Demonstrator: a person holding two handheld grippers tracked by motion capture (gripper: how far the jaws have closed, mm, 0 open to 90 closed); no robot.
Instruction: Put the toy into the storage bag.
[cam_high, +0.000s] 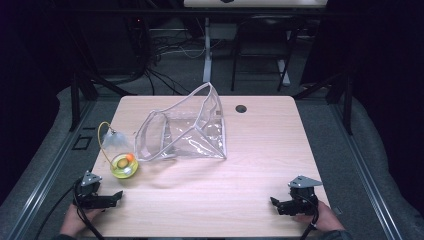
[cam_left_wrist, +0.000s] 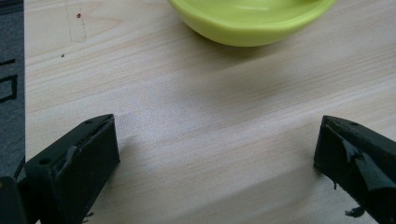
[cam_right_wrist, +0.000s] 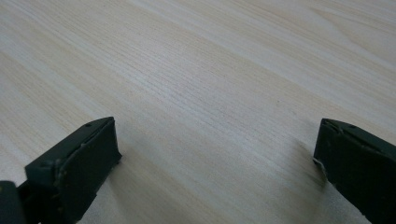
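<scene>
Nothing gripped yet; all the handling left to do, judging by how things lie. Lamp (cam_high: 117, 152) near the tabletop's left edge, standing upright: yellow-green dish base (cam_left_wrist: 252, 21) with an orange ball and a pale one inside, thin gold stem arching up to a frosted shade. Just right of it, nearly touching, a clear bag (cam_high: 187, 127) lying on its side toward the far middle, mouth open leftward, creased and glossy. Left gripper (cam_high: 111, 197) at the near left corner, jaws spread wide, empty, aimed at the lamp's base close ahead. Right gripper (cam_high: 276, 204) at the near right corner, jaws likewise apart over bare wood, well away from both. Small dark hole (cam_high: 241, 108) by the far edge.
</scene>
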